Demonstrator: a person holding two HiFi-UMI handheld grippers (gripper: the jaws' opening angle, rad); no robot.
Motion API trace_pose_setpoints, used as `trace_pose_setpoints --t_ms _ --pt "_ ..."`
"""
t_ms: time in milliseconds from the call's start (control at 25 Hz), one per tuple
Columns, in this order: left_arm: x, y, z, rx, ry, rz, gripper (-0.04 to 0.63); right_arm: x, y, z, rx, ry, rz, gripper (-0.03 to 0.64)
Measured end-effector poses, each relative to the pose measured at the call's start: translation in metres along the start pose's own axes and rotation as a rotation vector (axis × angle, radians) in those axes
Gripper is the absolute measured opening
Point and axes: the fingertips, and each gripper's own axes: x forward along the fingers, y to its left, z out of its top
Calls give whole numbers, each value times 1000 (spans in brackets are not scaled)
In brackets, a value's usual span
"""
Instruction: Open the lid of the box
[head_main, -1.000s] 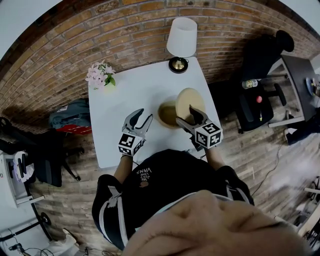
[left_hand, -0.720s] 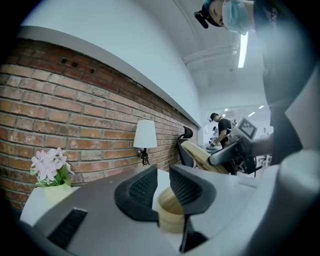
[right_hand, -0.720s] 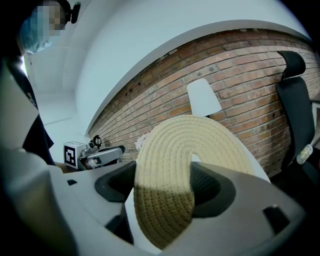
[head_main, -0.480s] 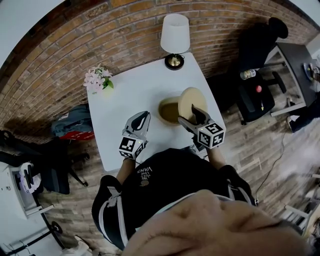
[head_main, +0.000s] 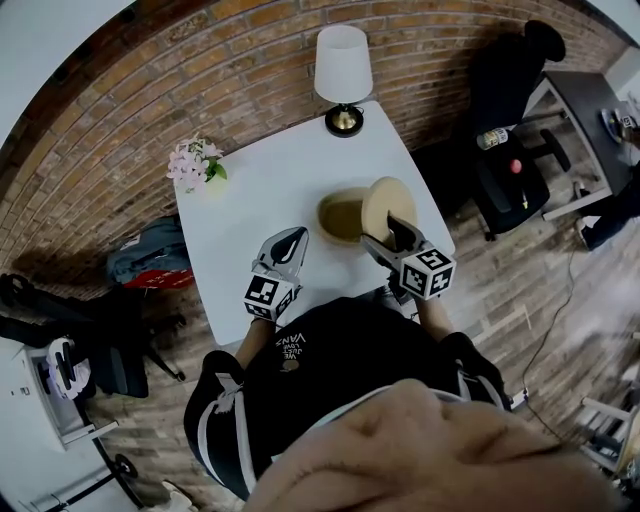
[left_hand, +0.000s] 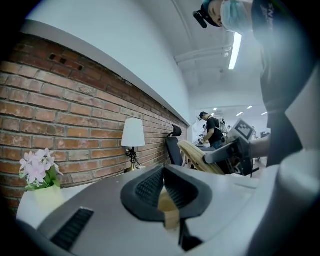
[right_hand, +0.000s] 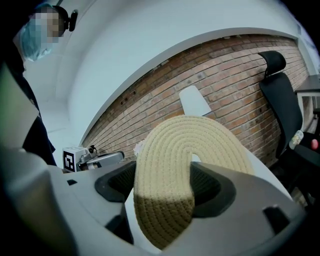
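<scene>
A round woven box (head_main: 340, 217) stands open on the white table (head_main: 260, 190). Its woven lid (head_main: 386, 203) stands on edge just right of the box, and my right gripper (head_main: 392, 230) is shut on the lid's near rim. In the right gripper view the lid (right_hand: 172, 165) fills the space between the pads (right_hand: 210, 187). My left gripper (head_main: 289, 240) hovers left of the box, apart from it. Its jaws have just been closing and now meet with nothing between them; in the left gripper view the left gripper (left_hand: 164, 187) points past the box toward the lid (left_hand: 200, 156).
A lamp with a white shade (head_main: 342, 72) stands at the table's far edge and a pot of pink flowers (head_main: 197, 160) at its far left corner. A brick wall runs behind. Black office chairs (head_main: 505, 95) stand to the right and a bag (head_main: 150, 255) lies on the floor at the left.
The left gripper's jaws went from wide open to shut, empty. The right gripper keeps its hold on the raised lid, which has shifted only slightly.
</scene>
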Motion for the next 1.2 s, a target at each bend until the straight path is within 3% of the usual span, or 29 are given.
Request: trace_pose_setpoints --t_ms 1200 --pt "-5 -4 -9 -55 -5 -10 12 -7 0 6 27 -41 -32 325"
